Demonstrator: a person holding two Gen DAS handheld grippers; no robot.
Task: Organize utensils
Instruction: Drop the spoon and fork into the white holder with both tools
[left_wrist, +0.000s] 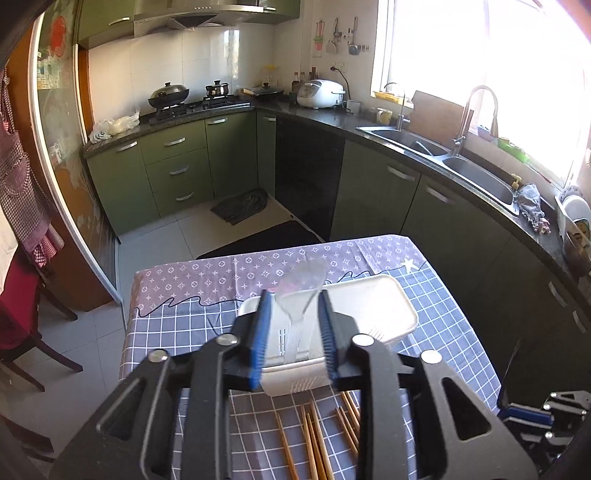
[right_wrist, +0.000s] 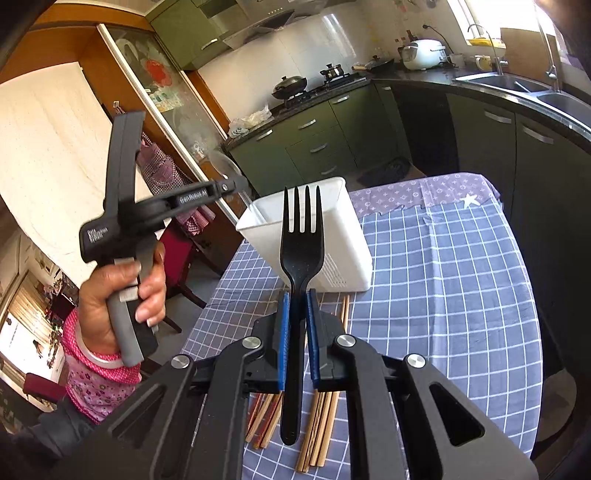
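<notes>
A white plastic utensil holder stands on the checked tablecloth; it also shows in the right wrist view. My left gripper is open above it, with a clear plastic spoon standing loose between its jaws, its handle down in the holder. My right gripper is shut on a black plastic fork, tines up, held above the table in front of the holder. Several wooden chopsticks lie on the cloth below it; they also show in the left wrist view.
The table stands in a kitchen with green cabinets, a sink along the right counter and a stove at the back. A red chair stands to the left.
</notes>
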